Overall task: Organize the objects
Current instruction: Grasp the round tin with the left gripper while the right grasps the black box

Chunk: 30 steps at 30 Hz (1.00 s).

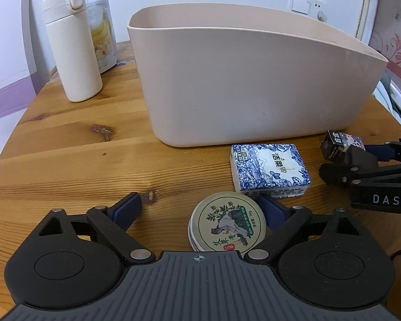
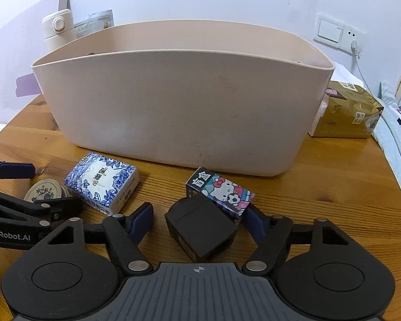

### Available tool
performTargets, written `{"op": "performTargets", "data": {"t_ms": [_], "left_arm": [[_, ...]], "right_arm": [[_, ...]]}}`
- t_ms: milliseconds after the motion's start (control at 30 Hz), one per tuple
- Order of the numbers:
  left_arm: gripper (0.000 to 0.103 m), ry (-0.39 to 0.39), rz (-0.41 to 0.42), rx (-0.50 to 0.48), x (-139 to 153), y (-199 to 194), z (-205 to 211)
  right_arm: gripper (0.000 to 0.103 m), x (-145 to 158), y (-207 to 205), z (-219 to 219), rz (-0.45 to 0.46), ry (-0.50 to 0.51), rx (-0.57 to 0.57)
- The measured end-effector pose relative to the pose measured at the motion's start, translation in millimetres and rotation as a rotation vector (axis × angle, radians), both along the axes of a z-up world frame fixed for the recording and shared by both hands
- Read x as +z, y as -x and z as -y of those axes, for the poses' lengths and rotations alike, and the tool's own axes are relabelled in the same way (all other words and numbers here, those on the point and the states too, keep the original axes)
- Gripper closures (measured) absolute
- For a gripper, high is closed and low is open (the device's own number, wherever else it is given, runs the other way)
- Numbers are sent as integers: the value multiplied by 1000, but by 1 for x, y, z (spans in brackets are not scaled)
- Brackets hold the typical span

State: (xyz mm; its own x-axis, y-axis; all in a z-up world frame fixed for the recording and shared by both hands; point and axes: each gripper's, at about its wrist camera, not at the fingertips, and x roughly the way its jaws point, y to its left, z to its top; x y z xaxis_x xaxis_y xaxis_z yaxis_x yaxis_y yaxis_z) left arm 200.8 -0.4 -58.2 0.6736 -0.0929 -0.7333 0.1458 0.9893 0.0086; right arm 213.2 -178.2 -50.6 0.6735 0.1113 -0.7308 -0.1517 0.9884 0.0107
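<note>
A round tin (image 1: 227, 222) with a plant picture lies flat between the fingers of my left gripper (image 1: 199, 208). The gripper is open: its right pad is close to the tin and its left pad stands well off. A blue-and-white tissue pack (image 1: 270, 168) lies just beyond the tin, in front of the large beige bin (image 1: 254, 80). My right gripper (image 2: 199, 220) is open around a black box (image 2: 200, 230), with a gap at its left pad. A cartoon-cat box (image 2: 222, 190) leans against the black box near the right pad. The bin (image 2: 173, 107) stands right behind them.
A white flask (image 1: 72, 53) and a snack pouch (image 1: 104, 26) stand at the back left of the round wooden table (image 1: 80, 147). A gold packet (image 2: 347, 112) lies right of the bin. The wall with a socket (image 2: 334, 32) is close behind.
</note>
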Motion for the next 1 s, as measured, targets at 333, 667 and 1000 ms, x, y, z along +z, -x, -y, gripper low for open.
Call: {"op": "performTargets", "data": {"t_ms": [333,667,1000], "left_arm": [[36,1,16,23,6,6,-8],[51,4,9,34,10,13,-7],[51,17,-12,33,12,20,-7]], "right_arm": [[58,3,2,-2,8,-1,-1],[58,4,15,-1,2,-5,-6],[58,5,35,10,-10,-30,-10]]}}
